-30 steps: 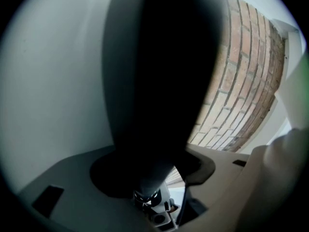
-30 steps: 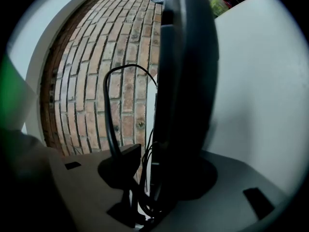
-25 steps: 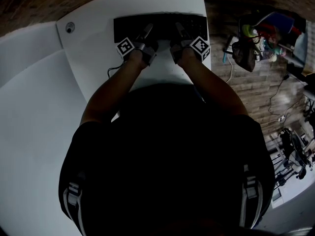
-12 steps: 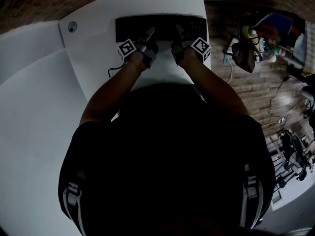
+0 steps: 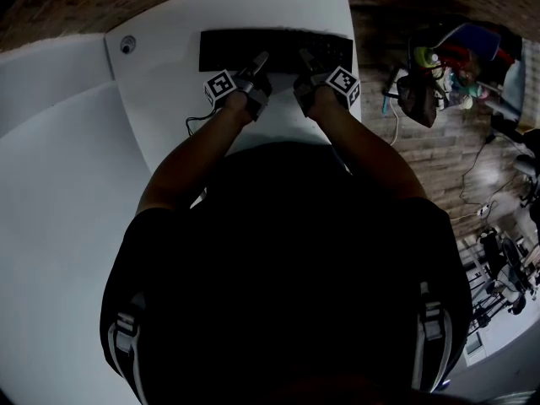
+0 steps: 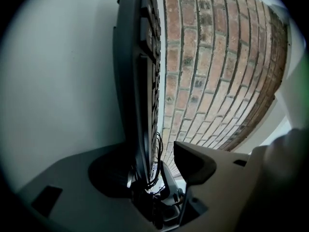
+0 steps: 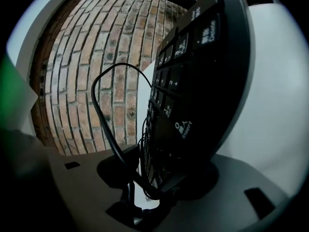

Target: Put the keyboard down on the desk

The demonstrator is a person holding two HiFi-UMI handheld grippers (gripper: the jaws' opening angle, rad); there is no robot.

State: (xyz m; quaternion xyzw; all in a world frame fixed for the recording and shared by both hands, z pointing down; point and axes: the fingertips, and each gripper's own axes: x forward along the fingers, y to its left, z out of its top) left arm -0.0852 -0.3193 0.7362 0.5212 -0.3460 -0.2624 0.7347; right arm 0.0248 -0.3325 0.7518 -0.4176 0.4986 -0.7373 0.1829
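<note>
A black keyboard (image 5: 278, 47) lies along the far edge of the white desk (image 5: 169, 91). Both grippers meet its near long edge. My left gripper (image 5: 258, 61) has the keyboard (image 6: 140, 81) edge-on between its jaws: one jaw lies against the underside, and the other stands off the key face with brick showing in the gap. My right gripper (image 5: 305, 57) straddles the number-pad end (image 7: 203, 81). One jaw touches the underside there, and a thin white gap separates the other pad from the keys. The keyboard's black cable (image 7: 99, 110) loops past that pad.
A round grommet (image 5: 127, 45) sits at the desk's far left corner. A second white surface (image 5: 51, 184) adjoins on the left. A thin cable (image 5: 192, 123) trails off the desk's near edge. Beyond the right edge is wooden floor with bags and clutter (image 5: 439, 66). A brick wall lies behind.
The keyboard looks slightly flatter on the desk. Both grippers have drawn back a little toward the person.
</note>
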